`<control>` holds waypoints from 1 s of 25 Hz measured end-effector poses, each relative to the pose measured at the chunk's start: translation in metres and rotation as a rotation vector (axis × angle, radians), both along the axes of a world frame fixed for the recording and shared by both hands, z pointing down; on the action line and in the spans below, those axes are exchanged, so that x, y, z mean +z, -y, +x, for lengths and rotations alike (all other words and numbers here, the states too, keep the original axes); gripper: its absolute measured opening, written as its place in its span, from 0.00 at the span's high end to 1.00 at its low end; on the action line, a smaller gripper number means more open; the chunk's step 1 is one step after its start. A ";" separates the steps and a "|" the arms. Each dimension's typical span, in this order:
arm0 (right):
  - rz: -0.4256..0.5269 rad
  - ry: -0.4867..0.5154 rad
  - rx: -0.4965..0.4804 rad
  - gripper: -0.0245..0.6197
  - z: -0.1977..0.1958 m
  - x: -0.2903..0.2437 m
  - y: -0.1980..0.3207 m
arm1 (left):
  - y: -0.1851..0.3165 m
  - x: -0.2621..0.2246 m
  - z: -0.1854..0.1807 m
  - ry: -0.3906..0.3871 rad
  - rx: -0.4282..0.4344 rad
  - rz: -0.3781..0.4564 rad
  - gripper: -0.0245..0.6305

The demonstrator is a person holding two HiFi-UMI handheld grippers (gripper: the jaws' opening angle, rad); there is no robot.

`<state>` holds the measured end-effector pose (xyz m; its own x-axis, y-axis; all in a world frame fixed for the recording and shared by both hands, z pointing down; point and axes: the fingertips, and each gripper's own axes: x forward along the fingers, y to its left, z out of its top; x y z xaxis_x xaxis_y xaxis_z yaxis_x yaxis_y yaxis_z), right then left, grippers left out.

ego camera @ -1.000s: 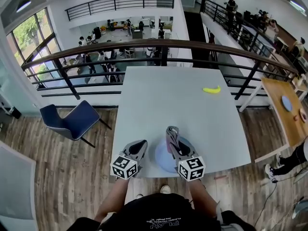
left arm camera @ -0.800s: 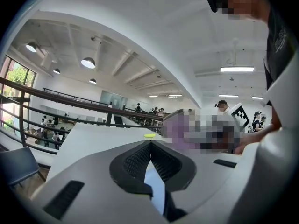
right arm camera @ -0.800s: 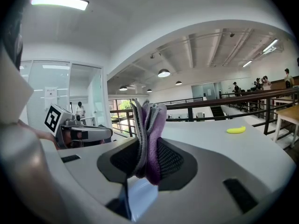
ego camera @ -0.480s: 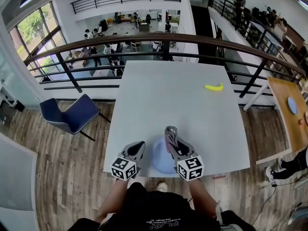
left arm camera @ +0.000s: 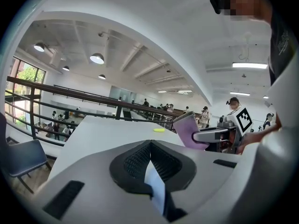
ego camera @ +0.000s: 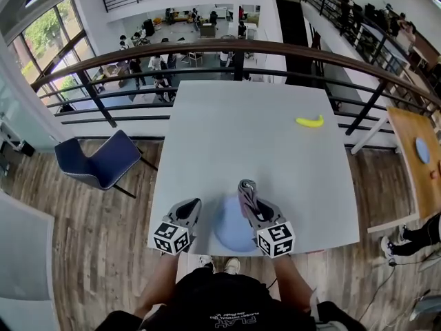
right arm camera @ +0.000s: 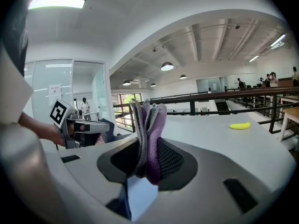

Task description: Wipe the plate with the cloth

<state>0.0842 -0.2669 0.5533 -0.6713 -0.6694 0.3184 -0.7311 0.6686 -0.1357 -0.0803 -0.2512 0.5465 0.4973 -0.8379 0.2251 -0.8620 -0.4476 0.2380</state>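
Observation:
A pale blue plate [ego camera: 231, 234] lies on the grey table [ego camera: 241, 136] at its near edge, between my two grippers. My right gripper [ego camera: 249, 194] is shut on a folded purple and grey cloth [ego camera: 246, 187], which stands up out of the jaws over the plate's far right part. The cloth [right arm camera: 149, 120] fills the jaws in the right gripper view. My left gripper [ego camera: 193, 204] sits just left of the plate, jaws together with nothing in them. From the left gripper view [left arm camera: 149, 144], the cloth [left arm camera: 189, 129] and the right gripper [left arm camera: 212, 135] show to the right.
A yellow banana [ego camera: 310, 121] lies far right on the table. A dark railing [ego camera: 227, 47] runs behind the table's far edge. A blue chair [ego camera: 100, 161] stands on the wooden floor to the left, a wooden table [ego camera: 420, 164] to the right.
The head view has shifted a little. Both grippers, the cloth and the plate keep nearly the same places relative to each other.

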 end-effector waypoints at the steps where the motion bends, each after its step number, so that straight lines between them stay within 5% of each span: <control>1: -0.005 0.000 0.003 0.78 0.000 0.000 0.003 | 0.003 0.002 -0.001 -0.002 -0.005 -0.006 0.94; 9: -0.027 -0.060 -0.024 0.78 -0.010 0.023 0.011 | 0.016 0.027 -0.011 -0.014 0.001 -0.051 0.94; 25: -0.216 -0.114 0.023 0.78 -0.019 0.102 -0.001 | 0.012 0.101 -0.016 -0.001 0.041 -0.199 0.94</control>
